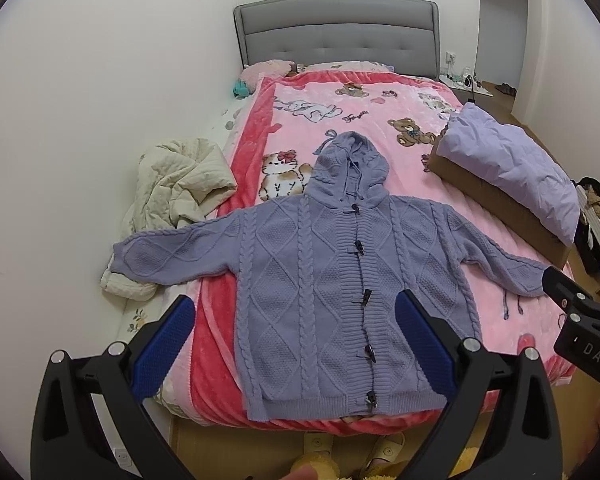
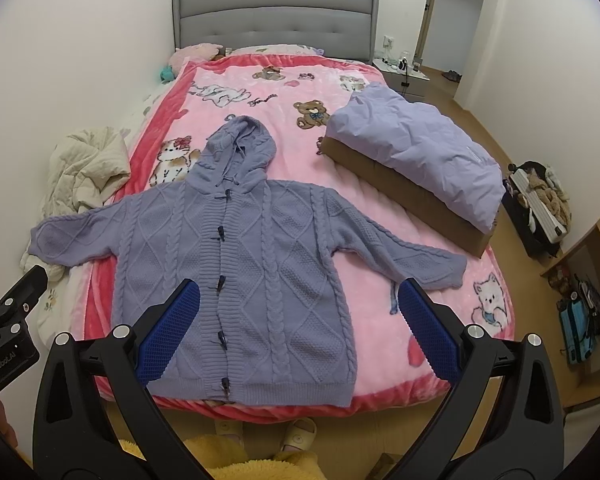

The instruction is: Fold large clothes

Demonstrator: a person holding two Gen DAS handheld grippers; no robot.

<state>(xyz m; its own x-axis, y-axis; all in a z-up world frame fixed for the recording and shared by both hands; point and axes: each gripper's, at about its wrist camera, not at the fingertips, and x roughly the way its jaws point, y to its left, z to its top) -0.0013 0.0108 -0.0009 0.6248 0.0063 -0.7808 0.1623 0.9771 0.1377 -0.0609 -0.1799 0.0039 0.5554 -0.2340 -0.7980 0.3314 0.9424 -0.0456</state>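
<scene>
A lavender cable-knit hooded cardigan (image 1: pixel 332 272) (image 2: pixel 252 264) lies flat on the pink blanket (image 1: pixel 364 112) (image 2: pixel 260 92), front up, toggles fastened, both sleeves spread sideways, hem at the bed's foot edge. My left gripper (image 1: pixel 296 312) hovers open above the cardigan's lower half, nothing between its blue pads. My right gripper (image 2: pixel 300 296) is open too, above the lower right part of the cardigan. Each gripper's body shows at the edge of the other's view.
A folded lilac puffer jacket (image 1: pixel 512 160) (image 2: pixel 420 148) rests on a brown folded item at the bed's right. A cream quilted garment (image 1: pixel 176 188) (image 2: pixel 84 168) is heaped at the left edge. Grey headboard (image 2: pixel 276 12), nightstand (image 2: pixel 400 70), bags (image 2: pixel 540 208) by the right wall, slippers on the floor.
</scene>
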